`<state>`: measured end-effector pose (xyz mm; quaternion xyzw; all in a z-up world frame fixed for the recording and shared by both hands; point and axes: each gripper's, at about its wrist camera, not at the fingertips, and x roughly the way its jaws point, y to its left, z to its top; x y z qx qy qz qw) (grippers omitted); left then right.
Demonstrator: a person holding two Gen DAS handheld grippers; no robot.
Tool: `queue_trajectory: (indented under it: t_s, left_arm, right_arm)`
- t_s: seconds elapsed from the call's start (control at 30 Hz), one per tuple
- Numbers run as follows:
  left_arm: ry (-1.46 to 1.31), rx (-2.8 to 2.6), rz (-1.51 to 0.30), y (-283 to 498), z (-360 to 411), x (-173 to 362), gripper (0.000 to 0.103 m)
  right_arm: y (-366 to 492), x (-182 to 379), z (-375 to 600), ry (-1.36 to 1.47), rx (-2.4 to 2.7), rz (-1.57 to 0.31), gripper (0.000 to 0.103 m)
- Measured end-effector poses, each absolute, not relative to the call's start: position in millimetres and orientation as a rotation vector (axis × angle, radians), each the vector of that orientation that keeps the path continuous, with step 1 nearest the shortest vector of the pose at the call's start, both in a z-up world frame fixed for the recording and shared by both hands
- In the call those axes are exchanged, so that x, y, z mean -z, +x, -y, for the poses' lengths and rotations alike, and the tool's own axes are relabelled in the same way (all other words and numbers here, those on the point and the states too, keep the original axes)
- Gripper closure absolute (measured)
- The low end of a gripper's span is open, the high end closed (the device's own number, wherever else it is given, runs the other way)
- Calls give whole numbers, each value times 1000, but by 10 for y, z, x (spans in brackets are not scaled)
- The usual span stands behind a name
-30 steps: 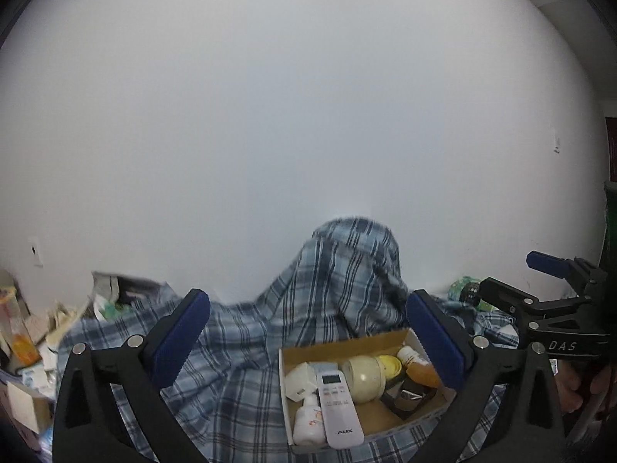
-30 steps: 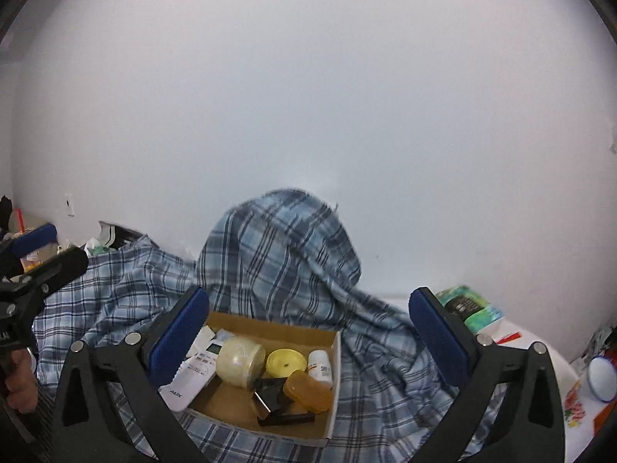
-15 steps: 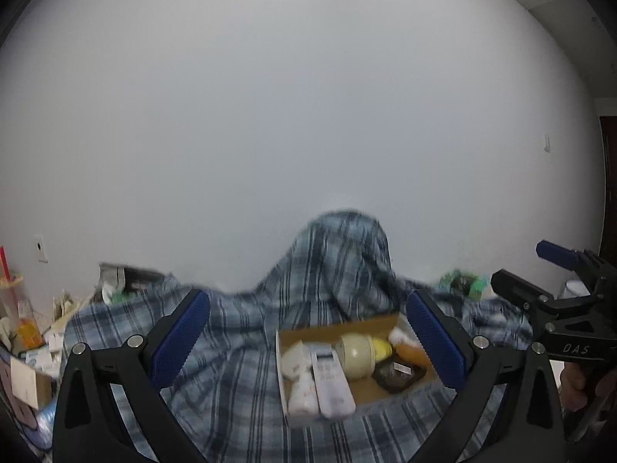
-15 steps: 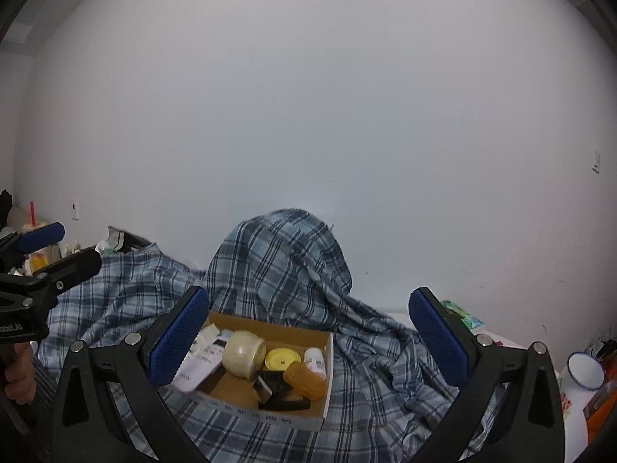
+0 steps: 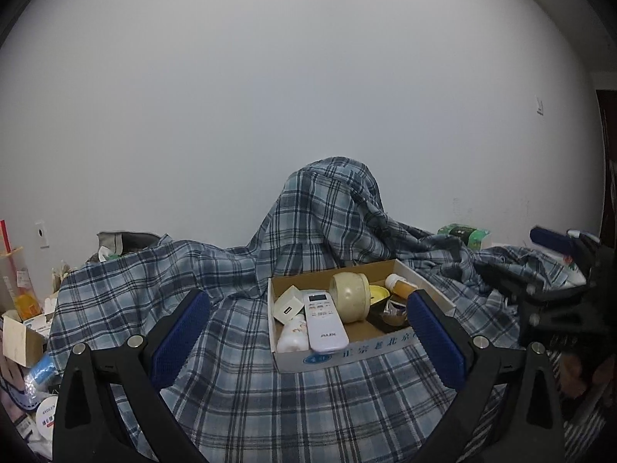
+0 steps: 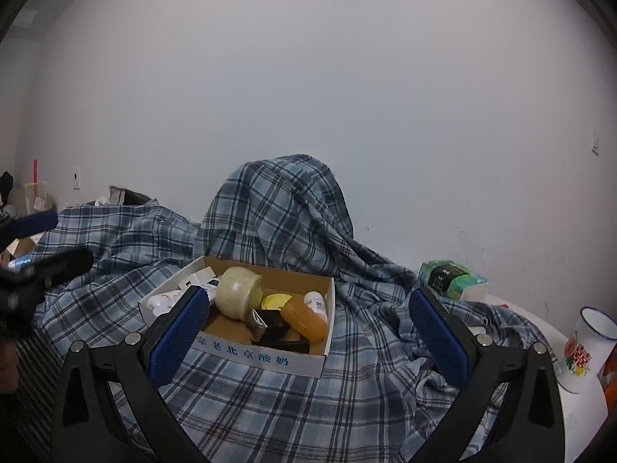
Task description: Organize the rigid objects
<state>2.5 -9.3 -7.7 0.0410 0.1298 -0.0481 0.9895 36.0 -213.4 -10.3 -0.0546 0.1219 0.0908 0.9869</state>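
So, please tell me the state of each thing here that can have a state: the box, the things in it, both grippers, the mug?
Cardboard box: open, filled.
Remote control: lying flat, buttons up.
Round cream jar: tipped on its side.
Orange bottle: lying down, cap on.
Left gripper: open, empty.
Right gripper: open, empty.
Mug: upright.
Plaid cloth: spread, rumpled.

Both grippers are just hovering with nothing in them. Left gripper [image 5: 306, 332] has its jaws spread wide, blue pads [image 5: 181, 335] at roughly 8 and 4 o'clock. Right gripper [image 6: 308, 332] is the same, gaping, pads [image 6: 437, 335] facing inward.
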Motion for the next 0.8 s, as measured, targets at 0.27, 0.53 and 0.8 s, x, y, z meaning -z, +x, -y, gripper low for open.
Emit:
queue_trajectory:
  t_s: [0.27, 0.53, 0.8]
  left_arm:
    - [95, 96, -246, -2, 123, 106, 0]
    - [40, 85, -262, 29, 43, 86, 0]
    - [51, 79, -254, 21, 70, 79, 0]
  right_arm:
    - [387, 136, 2235, -63, -177, -265, 0]
    - [406, 145, 2220, -68, -174, -277, 0]
    - [387, 146, 2184, -90, -172, -266, 0]
